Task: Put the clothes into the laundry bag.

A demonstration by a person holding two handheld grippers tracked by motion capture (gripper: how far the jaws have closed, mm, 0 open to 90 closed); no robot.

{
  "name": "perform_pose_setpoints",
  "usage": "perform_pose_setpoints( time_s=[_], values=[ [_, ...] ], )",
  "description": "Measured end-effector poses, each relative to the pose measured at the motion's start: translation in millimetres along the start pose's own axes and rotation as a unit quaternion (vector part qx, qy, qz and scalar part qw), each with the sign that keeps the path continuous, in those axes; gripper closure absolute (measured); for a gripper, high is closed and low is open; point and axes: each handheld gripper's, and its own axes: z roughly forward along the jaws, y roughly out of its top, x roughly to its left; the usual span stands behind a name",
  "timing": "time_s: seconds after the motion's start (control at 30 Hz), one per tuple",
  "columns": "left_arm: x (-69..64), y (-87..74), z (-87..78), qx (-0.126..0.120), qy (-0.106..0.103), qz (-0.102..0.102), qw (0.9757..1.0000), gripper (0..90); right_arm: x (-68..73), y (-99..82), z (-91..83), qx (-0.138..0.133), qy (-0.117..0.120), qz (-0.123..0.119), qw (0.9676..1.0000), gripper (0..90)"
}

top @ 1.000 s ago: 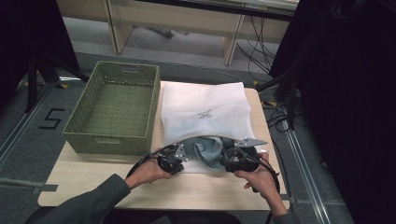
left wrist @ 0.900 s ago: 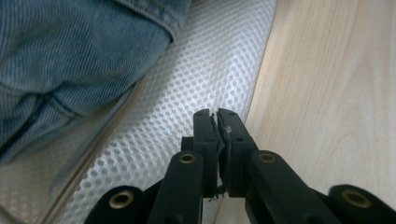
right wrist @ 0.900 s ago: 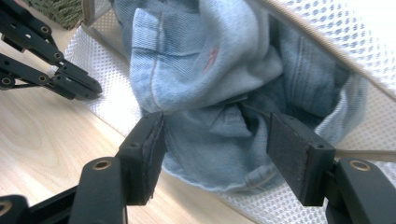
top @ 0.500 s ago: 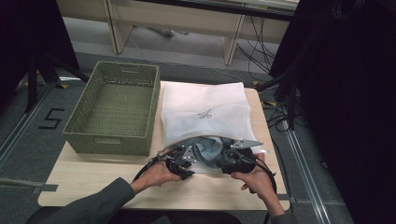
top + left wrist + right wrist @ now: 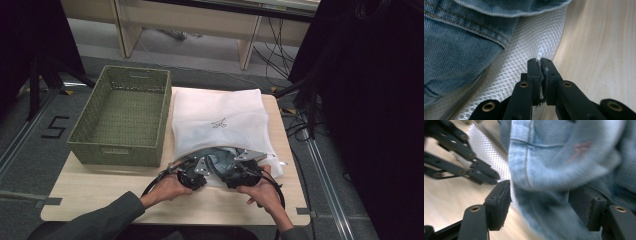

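Pinching mesh bag (image 5: 534,42) edge: left gripper (image 5: 540,62) | right gripper (image 5: 539,195) jaws spread around jeans (image 5: 564,157), just opening

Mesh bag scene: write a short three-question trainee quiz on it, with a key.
1. True or false: the left gripper is shut on the edge of the mesh bag.
2. What lies between the right gripper's jaws?
A. a towel
B. denim jeans
C. a cable
3. What stands beside the bag on the table, and what is in it?

Key:
1. True.
2. B; the jaws stand wide around the denim, not clamped.
3. A green basket, with nothing in it.
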Motion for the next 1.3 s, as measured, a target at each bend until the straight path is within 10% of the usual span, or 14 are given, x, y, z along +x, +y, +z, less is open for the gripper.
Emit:
perform_pose_setpoints(
  time_s=[0.3,0.67,0.93,1.3],
  values=[
    [-4.0,-2.5,-3.6,0.006,-0.012,-0.009,0.9999,86.0,-3.0,19.9,50.0,0.023,-0.053,0.007,0.9983,72.5],
    [-4.0,-5.6,-7.3,0.013,-0.015,0.001,0.9998,86.7,-47.5,50.7,79.8,-0.038,-0.147,0.046,0.9874,77.7],
    [-2.6,-6.2,-8.5,0.015,-0.015,-0.001,0.9998,85.6,-51.3,48.0,72.3,-0.029,-0.113,0.088,0.9893,61.9],
    [-2.9,-6.1,-8.5,0.015,-0.017,-0.006,0.9997,82.8,-28.2,40.3,8.8,-0.027,-0.073,0.033,0.9964,44.8]
  ],
)
